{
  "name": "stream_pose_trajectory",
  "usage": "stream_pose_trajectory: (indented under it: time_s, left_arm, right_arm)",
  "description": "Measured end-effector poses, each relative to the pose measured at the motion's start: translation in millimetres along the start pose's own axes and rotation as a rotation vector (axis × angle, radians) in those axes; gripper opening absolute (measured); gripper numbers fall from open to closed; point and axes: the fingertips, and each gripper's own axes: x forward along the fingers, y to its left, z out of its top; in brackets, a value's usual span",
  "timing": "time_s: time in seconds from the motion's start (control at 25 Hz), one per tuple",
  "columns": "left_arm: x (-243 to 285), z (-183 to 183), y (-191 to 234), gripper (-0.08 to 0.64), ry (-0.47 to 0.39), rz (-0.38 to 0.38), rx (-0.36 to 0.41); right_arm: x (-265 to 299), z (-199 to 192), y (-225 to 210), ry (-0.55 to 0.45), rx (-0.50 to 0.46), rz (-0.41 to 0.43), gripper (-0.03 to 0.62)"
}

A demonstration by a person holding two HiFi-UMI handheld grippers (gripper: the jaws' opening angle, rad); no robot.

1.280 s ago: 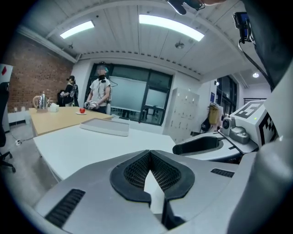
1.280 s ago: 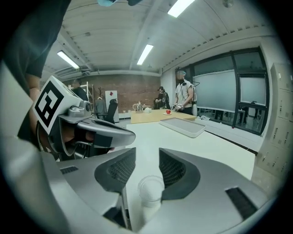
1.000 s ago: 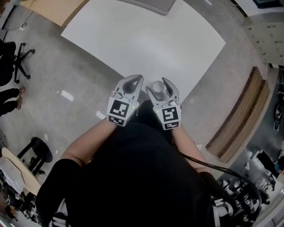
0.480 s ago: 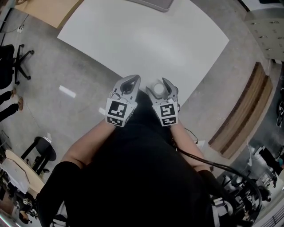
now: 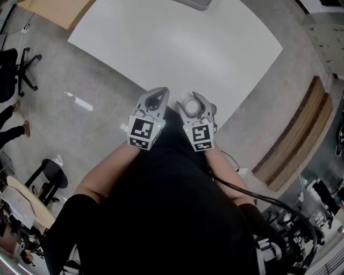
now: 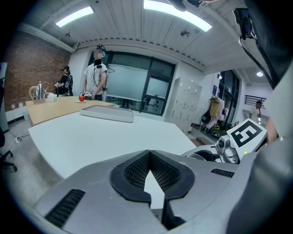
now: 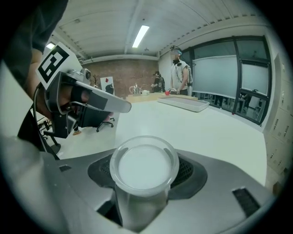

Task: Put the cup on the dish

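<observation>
A translucent white cup (image 5: pixel 192 106) (image 7: pixel 143 167) stands upright between the jaws of my right gripper (image 5: pixel 191 102) (image 7: pixel 145 161), which is shut on it just at the near corner of the white table (image 5: pixel 177 48). My left gripper (image 5: pixel 157 92) (image 6: pixel 149 157) hangs beside it on the left, shut with nothing in it. Only a small diamond gap shows between its pads. Both grippers are held close to the person's body. A flat grey tray (image 5: pixel 193 3) (image 6: pixel 106 113) (image 7: pixel 183 103) lies at the table's far edge, well away from the cup.
The white table's near edge runs just ahead of the grippers over grey floor. A wooden table (image 5: pixel 59 11) stands at the far left, with an office chair (image 5: pixel 21 70) and a stool (image 5: pixel 48 180) on the left. A wooden bench (image 5: pixel 290 139) is on the right. People (image 6: pixel 97 75) stand beyond the table.
Both grippers have drifted slightly forward toward the table's corner. The cup stays between the right gripper's jaws and the left gripper stays shut.
</observation>
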Motion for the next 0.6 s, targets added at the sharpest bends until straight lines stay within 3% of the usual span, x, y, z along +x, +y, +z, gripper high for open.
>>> stream_pose_trajectory:
  time_s: [0.24, 0.6]
  left_arm:
    - [6, 10, -2, 0.008, -0.007, 0.013, -0.003]
    - [3, 75, 8, 0.008, -0.113, 0.039, 0.064]
  right_arm:
    - [-11, 18, -2, -0.029, -0.035, 0.028, 0.259]
    - [-26, 104, -31, -0.121, -0.042, -0.01, 0.259]
